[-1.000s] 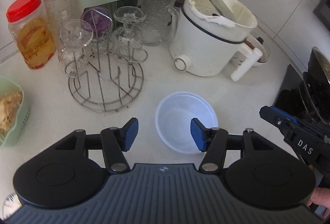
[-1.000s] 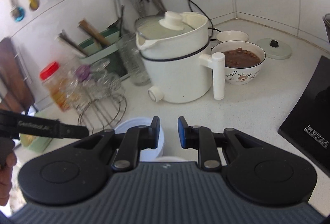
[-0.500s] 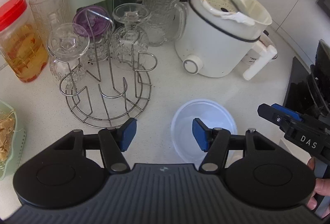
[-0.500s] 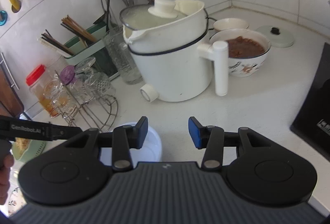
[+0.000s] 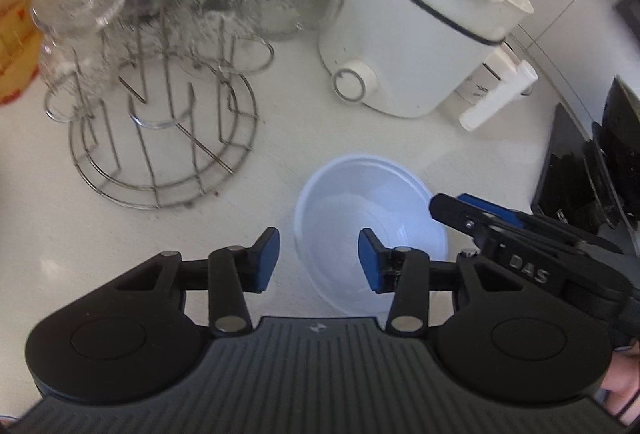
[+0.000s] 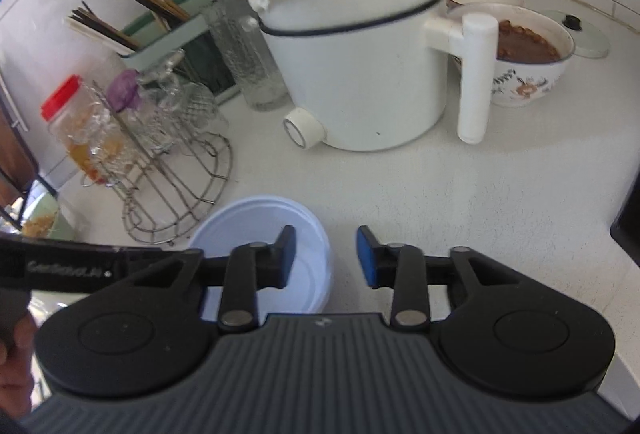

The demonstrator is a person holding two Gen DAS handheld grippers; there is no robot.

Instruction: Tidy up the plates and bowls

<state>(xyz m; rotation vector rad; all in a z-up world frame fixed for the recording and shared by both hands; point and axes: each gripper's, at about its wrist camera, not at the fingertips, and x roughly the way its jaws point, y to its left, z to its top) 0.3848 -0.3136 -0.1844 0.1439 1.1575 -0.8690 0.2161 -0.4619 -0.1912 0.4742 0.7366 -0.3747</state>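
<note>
A pale blue plastic bowl (image 5: pixel 360 218) sits upright on the white counter. In the left wrist view my left gripper (image 5: pixel 318 260) straddles its left rim: one blue pad hangs outside and the other inside. The jaws are closing, and neither pad touches the rim. My right gripper (image 5: pixel 442 204) reaches in over the bowl's right edge. In the right wrist view the bowl (image 6: pixel 256 230) lies low and left. The right gripper (image 6: pixel 326 256) straddles its right rim with jaws closing and pads clear of it. The left gripper (image 6: pixel 60 268) enters from the left.
A white electric pot (image 5: pixel 416 46) with a side handle stands behind the bowl. To the left is a wire rack (image 5: pixel 160 138) holding glasses. A patterned bowl of brown food (image 6: pixel 528 58) and a glass lid (image 6: pixel 580 34) sit at the back right. A black cooktop (image 5: pixel 568 162) is on the right.
Both grippers have dropped lower and closer to the bowl, so that each now straddles a rim. The left jaws have narrowed. The right jaws widened, then narrowed a little.
</note>
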